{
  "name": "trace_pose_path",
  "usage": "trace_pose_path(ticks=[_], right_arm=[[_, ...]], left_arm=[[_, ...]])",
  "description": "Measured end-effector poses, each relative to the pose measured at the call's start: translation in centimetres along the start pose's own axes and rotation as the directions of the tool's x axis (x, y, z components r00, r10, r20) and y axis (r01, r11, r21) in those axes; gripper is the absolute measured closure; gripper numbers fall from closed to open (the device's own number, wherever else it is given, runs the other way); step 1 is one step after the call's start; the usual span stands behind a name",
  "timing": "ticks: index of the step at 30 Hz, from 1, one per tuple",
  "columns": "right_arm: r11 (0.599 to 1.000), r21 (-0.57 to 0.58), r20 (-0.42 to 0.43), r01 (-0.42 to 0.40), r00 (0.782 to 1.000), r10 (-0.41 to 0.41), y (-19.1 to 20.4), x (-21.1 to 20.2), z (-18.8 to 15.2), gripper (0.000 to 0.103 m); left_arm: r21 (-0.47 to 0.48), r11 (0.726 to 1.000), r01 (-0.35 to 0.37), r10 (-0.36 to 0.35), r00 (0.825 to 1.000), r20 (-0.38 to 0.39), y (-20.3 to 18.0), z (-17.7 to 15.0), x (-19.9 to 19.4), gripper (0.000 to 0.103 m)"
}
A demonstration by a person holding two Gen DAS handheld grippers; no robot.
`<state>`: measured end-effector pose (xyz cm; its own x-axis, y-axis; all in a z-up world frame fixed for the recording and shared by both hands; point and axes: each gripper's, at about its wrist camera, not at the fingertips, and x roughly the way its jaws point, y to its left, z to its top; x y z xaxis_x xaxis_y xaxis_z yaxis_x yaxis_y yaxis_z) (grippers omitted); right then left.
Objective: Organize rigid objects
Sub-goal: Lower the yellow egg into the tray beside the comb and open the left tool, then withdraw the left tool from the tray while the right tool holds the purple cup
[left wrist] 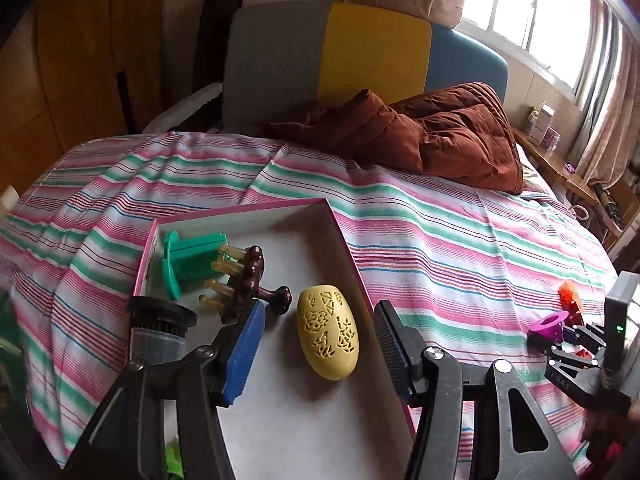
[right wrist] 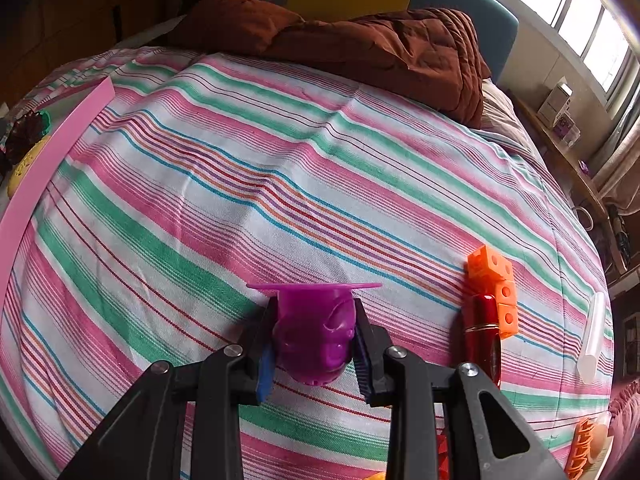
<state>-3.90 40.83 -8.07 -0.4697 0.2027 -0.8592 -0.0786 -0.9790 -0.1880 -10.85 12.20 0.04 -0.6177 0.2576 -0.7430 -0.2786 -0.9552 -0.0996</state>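
While right gripper (right wrist: pixel 314 340) clamps purple skull-shaped cup (right wrist: pixel 316 332) just above striped bedspread (right wrist: pixel 280 160), pink-edged tray (left wrist: pixel 348 248) lies off to its left, near bed's left edge. Left gripper (left wrist: pixel 320 344) hangs released, empty, over yellow egg (left wrist: pixel 327 332) inside tray. Cup's rim points away from gripper. Judged: carry leftward.

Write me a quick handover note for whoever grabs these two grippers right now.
Left gripper: open, empty, above the yellow carved egg-shaped piece lying in the pink-rimmed white box.
Right gripper: shut on the purple plastic flanged cup over the striped bedsheet.
Done: green plastic stand, dark brown wooden beaded tool and the egg are boxed.
Left: box the cup, then the orange cube blocks, red glossy tube and white stick.
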Motion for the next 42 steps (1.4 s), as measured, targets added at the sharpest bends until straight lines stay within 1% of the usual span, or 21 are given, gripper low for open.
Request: trace_pose_path(ticks=[8,16,30,33,36,39,42], right_arm=[[1.000,-0.009,0.008,0.007,1.000,-0.007,0.1,0.1,-0.1,0.072],[1.000,-0.005,0.009,0.005,1.000,-0.005,0.1,0.0,-0.1,0.072],[1.000,0.023,0.012,0.001,1.000,-0.001,-0.2,0.2,-0.2,0.072],[0.999,0.051,0.003,-0.002,1.000,0.002,-0.4,0.2,-0.1,0.072],[0.995,0.104,-0.018,0.001,1.000,0.001,-0.6,0.3,0.1,0.072],[0.987,0.162,-0.039,0.022,0.999,-0.015,-0.5,0.2,0.1,0.072],[0.979,0.197,-0.050,0.061,0.997,-0.052,0.1,-0.2,-0.1,0.072]], left_arm=[[-0.001,1.000,0.003,-0.003,1.000,0.007,-0.2,-2.5,-2.6,0.045],[0.026,1.000,-0.012,0.012,1.000,0.014,-0.4,-4.5,-4.2,0.045],[0.011,1.000,-0.027,0.026,1.000,0.016,1.0,-6.1,-5.5,0.045],[0.002,0.999,-0.033,0.033,0.999,0.018,1.6,-6.2,-5.7,0.045],[-0.003,0.999,-0.035,0.035,0.999,0.021,2.1,-6.2,-5.9,0.045],[-0.006,0.999,-0.040,0.040,0.999,0.028,2.5,-6.3,-6.2,0.045],[-0.008,0.999,-0.041,0.041,0.999,0.032,2.9,-6.4,-6.5,0.045]])
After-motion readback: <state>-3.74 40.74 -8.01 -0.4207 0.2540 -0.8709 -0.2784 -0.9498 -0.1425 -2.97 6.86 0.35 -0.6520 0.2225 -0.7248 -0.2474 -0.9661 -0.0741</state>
